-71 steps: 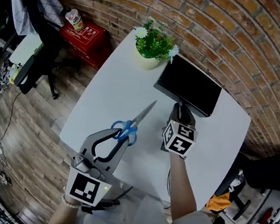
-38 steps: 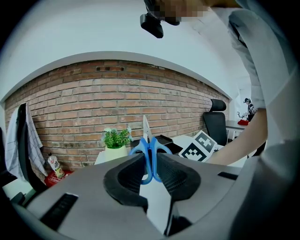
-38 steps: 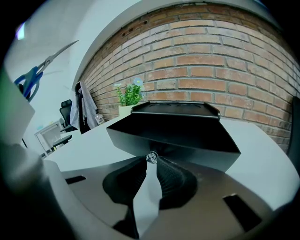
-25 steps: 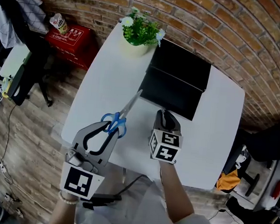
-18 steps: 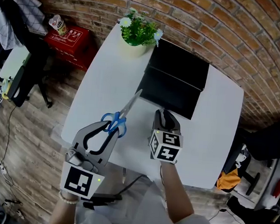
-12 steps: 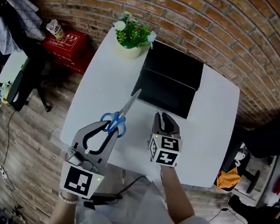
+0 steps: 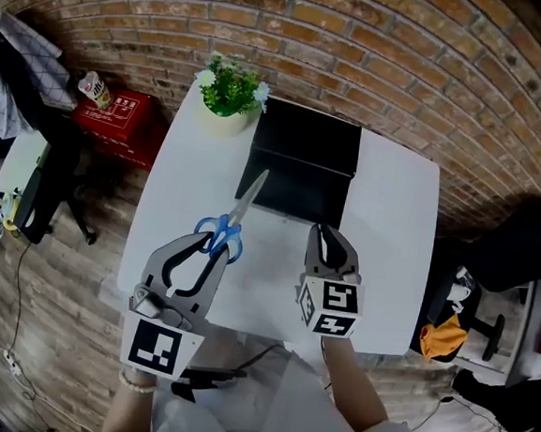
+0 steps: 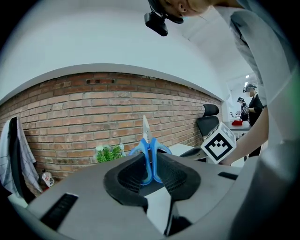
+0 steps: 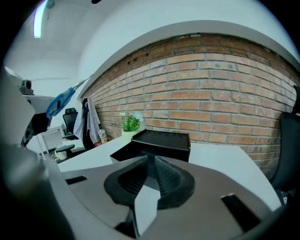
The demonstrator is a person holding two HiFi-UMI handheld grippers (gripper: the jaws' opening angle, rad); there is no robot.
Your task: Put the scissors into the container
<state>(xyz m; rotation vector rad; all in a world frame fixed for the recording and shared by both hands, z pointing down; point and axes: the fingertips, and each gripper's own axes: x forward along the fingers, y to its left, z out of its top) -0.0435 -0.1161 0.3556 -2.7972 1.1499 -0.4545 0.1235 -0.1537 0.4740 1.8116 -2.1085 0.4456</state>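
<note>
The left gripper is pinching the scissors by the blue handles — light, stiff, likely slippery; the right gripper is hovering closed on nothing.

over the white table, the left gripper clamps the blue-handled scissors, blade tip at the black container edge, the right gripper closed just beside it.

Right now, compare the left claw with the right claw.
The left claw is shut on the scissors' blue handles; the right claw is shut on nothing. The left claw faces the wall beside the plant; the right claw faces the black container. Both are held above the white table.
</note>
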